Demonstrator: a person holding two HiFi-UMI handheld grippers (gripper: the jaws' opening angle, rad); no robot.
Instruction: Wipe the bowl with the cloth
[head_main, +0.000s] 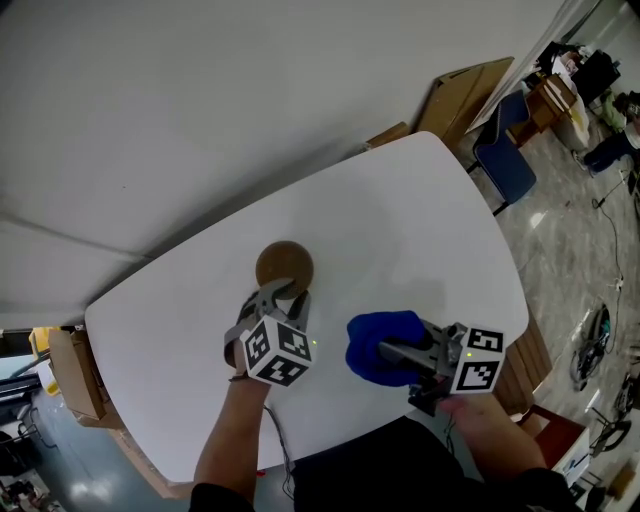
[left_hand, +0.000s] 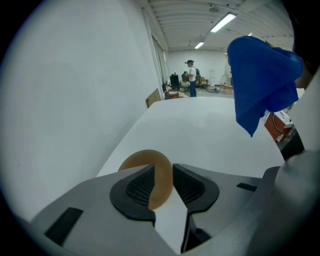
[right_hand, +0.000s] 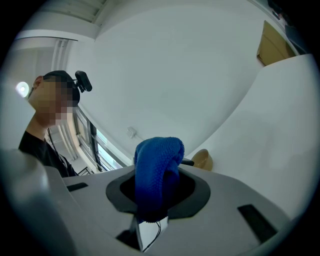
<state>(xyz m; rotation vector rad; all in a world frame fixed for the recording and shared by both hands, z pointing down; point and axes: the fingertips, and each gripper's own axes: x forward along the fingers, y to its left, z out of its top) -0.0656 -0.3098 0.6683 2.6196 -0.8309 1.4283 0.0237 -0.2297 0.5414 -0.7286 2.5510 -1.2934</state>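
Bowl (head_main: 284, 266) (left_hand: 161, 175) (right_hand: 202, 160): brown, round; upright on the table, toward the edge that runs along the white wall
Left gripper (head_main: 280, 295) (left_hand: 163, 172): tilted down over the Bowl's near side; jaws apart, the rim standing between them, the pads not clamped on it
Cloth (head_main: 385, 345) (left_hand: 262, 82) (right_hand: 155, 175): blue, bunched; hanging above the Table near its front edge, apart from the Bowl
Right gripper (head_main: 395, 352) (right_hand: 157, 187): held about level; jaws clenched on the Cloth, which bulges out past them
Table (head_main: 420, 220): white, rounded corners; bare apart from the Bowl
Beyond the far corner: Chair (head_main: 505, 160), blue; Board (head_main: 465, 95), brown, leaning against the wall
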